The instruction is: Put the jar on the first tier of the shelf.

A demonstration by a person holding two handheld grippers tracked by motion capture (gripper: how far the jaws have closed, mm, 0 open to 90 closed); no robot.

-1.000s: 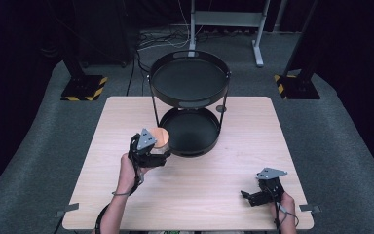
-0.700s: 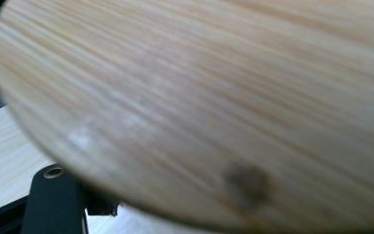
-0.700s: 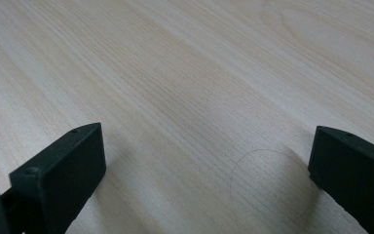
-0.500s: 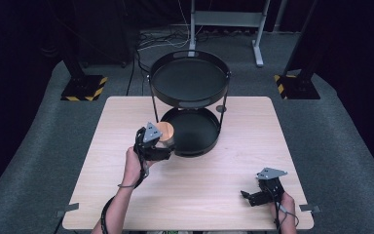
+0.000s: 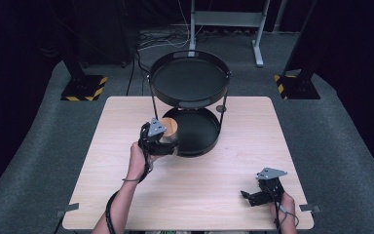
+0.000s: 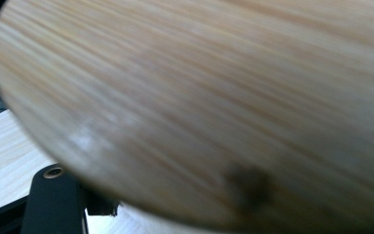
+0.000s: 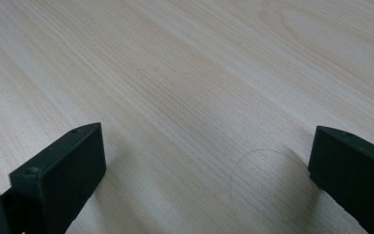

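While carried — wooden disc [image 5: 171, 127] farther over lower tray [image 5: 202, 139]

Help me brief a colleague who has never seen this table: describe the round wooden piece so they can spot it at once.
Start at the black two-tier tray stand at the far middle of the table. At the left rim of its lower tray, the left gripper holds a round wooden disc. Its light grain stands out as the one pale, wooden thing against the black trays.

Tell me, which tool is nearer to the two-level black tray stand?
Left. The left tool holds a round wooden disc at the lower tray's left rim. The right tool rests open on the table, far from the stand.
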